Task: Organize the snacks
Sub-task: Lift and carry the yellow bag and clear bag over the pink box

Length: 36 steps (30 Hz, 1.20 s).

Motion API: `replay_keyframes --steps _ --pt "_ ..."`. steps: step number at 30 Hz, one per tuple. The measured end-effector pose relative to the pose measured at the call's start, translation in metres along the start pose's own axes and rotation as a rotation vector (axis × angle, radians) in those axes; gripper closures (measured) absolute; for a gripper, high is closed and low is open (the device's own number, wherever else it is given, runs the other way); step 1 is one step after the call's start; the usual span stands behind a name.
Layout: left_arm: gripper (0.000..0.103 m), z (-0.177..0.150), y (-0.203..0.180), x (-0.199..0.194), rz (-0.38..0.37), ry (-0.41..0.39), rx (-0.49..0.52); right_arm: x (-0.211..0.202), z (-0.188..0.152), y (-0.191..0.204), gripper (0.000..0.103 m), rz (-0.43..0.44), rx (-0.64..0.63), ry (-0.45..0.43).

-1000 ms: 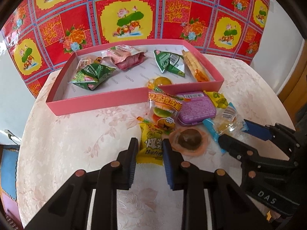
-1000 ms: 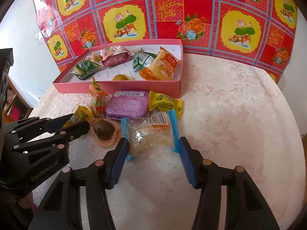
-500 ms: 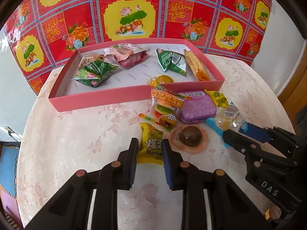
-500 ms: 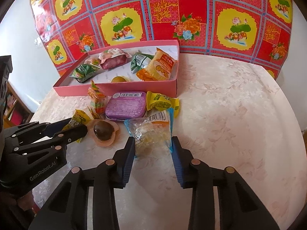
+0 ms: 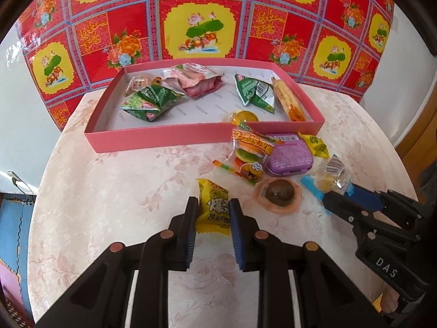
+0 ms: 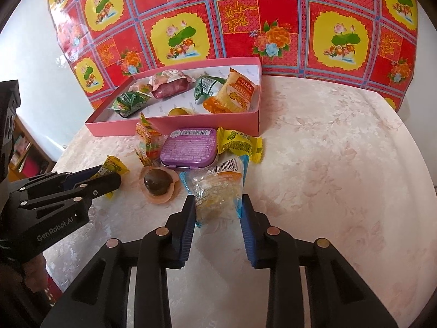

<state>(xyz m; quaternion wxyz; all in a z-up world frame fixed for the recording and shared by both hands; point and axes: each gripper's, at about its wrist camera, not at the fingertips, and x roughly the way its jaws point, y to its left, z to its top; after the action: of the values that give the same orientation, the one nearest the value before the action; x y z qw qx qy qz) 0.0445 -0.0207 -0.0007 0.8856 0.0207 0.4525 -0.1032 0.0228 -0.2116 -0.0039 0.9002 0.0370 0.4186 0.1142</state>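
Since a second ago both jaws have narrowed. Right gripper (image 6: pixel 218 213) now pinches the clear blue-edged candy bag (image 6: pixel 215 191), centre frame; left gripper (image 5: pixel 211 213) pinches the yellow foil packet (image 5: pixel 211 210). Both grasps look ready for lifting. Pink cardboard tray (image 5: pixel 164 139), upper centre, holds green, pink and orange packets.

Glossy plastic wrappers (image 5: pixel 211 210), matt cardboard box (image 5: pixel 153 139)
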Motion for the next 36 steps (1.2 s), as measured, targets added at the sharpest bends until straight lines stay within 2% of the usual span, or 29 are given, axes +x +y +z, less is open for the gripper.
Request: replay_keyframes --steps 21,36 --pt "0.080 0.003 0.012 -0.021 -0.003 -0.064 -0.062 -0.011 0.003 0.000 0.071 -0.005 -0.012 -0.050" --pt "0.080 0.022 0.021 -0.025 0.007 -0.097 -0.067 -0.018 0.024 0.004 0.071 0.012 -0.024 -0.097"
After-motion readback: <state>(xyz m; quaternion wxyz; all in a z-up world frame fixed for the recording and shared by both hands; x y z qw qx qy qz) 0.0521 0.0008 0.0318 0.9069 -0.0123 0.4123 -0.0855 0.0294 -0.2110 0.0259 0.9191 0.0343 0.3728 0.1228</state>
